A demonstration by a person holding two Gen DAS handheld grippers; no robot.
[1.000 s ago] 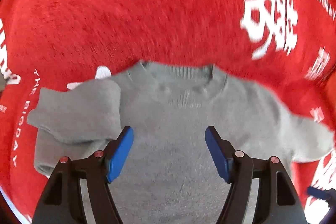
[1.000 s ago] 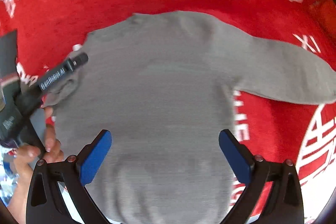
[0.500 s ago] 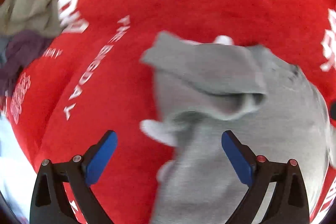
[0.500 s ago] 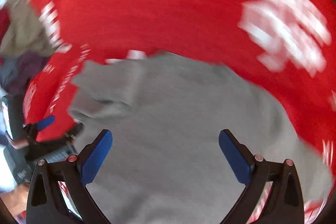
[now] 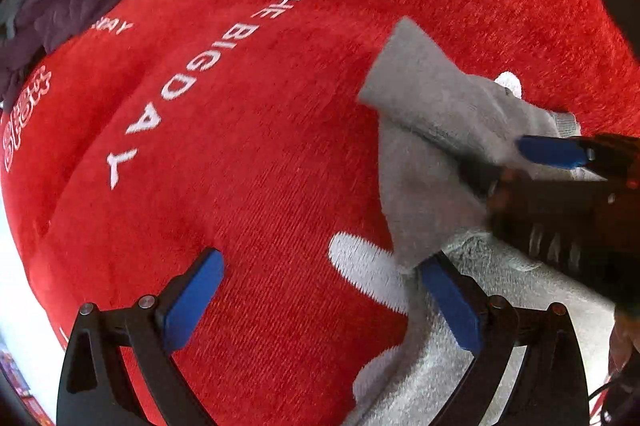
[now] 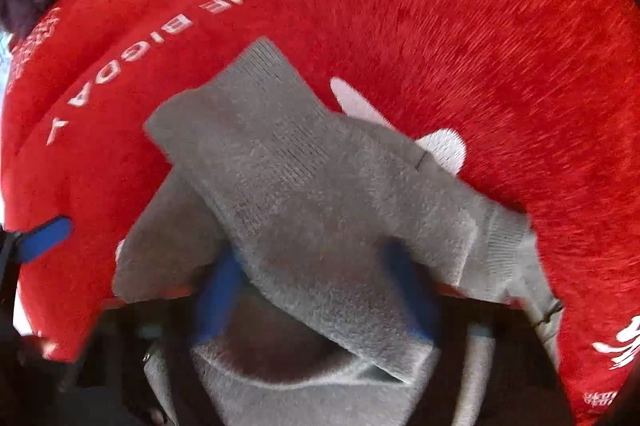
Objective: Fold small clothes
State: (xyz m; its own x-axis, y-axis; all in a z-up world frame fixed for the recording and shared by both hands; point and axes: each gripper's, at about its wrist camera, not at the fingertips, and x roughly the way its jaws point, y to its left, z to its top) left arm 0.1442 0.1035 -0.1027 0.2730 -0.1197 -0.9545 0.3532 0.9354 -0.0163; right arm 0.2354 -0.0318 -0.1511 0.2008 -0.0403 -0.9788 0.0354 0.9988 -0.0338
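Your right gripper [image 6: 316, 290] is closing around the soft, limp sweater [image 6: 304, 194] at lower centre; your left gripper [image 5: 320, 302] is hanging wide apart — take the sleeve fold.

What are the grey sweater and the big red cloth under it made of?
Grey sweater: looks like soft knitted yarn, perhaps wool or acrylic, matte and slightly fuzzy, with ribbed stitches at the cuff. Red cloth: seems a plush, short-pile fabric like fleece or velvet, showing fine rows and white lettering that looks stitched or printed on.
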